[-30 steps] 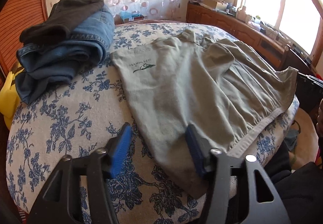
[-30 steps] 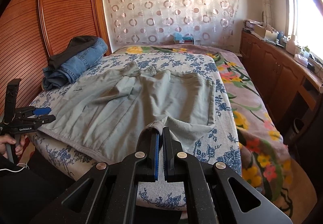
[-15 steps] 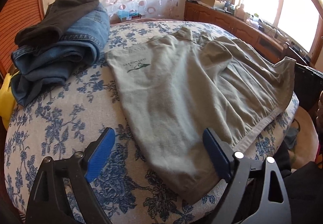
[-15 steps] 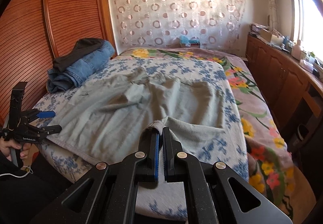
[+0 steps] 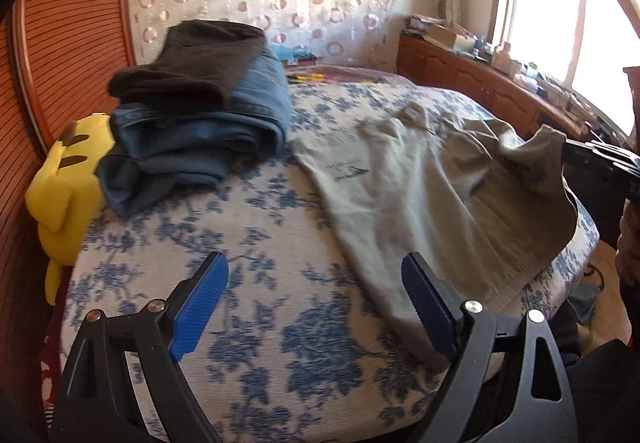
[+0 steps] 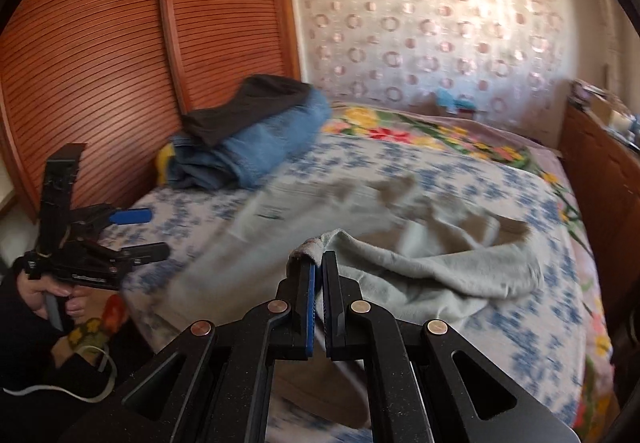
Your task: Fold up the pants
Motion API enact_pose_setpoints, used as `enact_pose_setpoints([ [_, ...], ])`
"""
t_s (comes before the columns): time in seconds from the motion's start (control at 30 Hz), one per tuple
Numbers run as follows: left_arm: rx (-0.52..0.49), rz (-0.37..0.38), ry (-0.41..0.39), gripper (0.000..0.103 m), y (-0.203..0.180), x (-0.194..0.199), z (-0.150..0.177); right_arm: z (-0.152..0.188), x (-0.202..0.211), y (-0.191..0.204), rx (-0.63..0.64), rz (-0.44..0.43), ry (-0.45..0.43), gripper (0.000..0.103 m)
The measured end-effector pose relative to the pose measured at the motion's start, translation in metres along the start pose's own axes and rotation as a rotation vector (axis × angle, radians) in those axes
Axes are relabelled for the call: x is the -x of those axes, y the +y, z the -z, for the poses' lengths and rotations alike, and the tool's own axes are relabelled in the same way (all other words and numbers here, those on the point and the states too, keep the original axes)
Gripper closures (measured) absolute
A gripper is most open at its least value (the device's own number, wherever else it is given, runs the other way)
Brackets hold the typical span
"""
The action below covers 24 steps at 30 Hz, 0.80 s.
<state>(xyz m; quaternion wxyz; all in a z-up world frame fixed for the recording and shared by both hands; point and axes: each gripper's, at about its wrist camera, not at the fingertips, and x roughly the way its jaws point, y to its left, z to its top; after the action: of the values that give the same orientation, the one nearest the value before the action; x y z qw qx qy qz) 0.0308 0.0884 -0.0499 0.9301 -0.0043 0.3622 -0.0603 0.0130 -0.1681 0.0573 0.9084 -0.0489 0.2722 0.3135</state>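
The grey-green pants point(image 5: 420, 195) lie spread on the floral bed point(image 5: 240, 323). The right gripper point(image 6: 318, 263) has its jaws clenched on one corner, lifted off the bedcover. The left gripper point(image 5: 316, 291) hangs released, jaws wide, above the pants' near edge.

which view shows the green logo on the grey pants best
The left wrist view: the green logo faces the camera, sharp and unobstructed on the grey pants. In the right wrist view it is only a small motion-blurred dark mark.

Yellow plush toy point(image 5: 66, 179) beside folded jeans point(image 5: 208, 131)
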Motion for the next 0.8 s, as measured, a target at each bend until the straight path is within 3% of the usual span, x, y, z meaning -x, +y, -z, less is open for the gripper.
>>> enact_pose_setpoints([
  [0.43, 0.051, -0.045, -0.04, 0.014, 0.031, 0.018, 0.001, -0.025, -0.048, 0.047, 0.086, -0.2, 0.052, 0.101],
  [0.8, 0.059, -0.034, -0.03, 0.014, 0.029, 0.012, 0.004, -0.005, -0.105, 0.044, 0.069, -0.205, 0.185, 0.1],
])
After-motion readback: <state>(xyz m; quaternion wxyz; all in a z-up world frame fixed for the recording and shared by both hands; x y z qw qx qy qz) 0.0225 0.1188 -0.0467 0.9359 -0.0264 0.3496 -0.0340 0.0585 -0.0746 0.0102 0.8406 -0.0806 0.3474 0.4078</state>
